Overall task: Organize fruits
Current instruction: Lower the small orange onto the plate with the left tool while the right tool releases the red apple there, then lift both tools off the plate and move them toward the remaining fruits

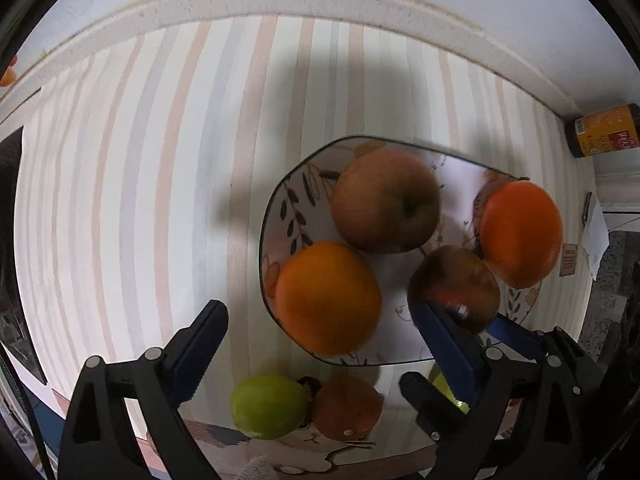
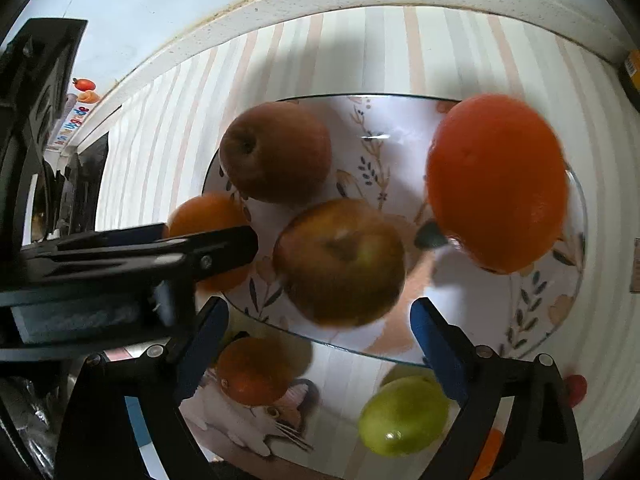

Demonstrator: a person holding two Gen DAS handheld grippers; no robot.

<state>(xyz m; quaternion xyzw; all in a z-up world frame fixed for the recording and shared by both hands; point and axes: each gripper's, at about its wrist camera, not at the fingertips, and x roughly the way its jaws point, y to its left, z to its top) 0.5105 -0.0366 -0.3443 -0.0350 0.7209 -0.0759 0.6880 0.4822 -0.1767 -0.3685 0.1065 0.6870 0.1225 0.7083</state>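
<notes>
With both fruits dropped on the plate (image 2: pixel 472 128), your left tool (image 1: pixel 320 340) and right tool (image 2: pixel 320 332) gape empty; next fetch the green fruit (image 2: pixel 404 420) at six o'clock.

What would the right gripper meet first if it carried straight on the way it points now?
Most likely the brownish apple on the patterned plate: it sits just ahead of the open right gripper, between its fingers. Depth is uncertain in this fisheye view.

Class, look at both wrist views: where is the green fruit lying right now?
The green fruit lies off the floral plate, on the table just past its near rim, beside a small orange fruit; the right view shows likewise.
</notes>
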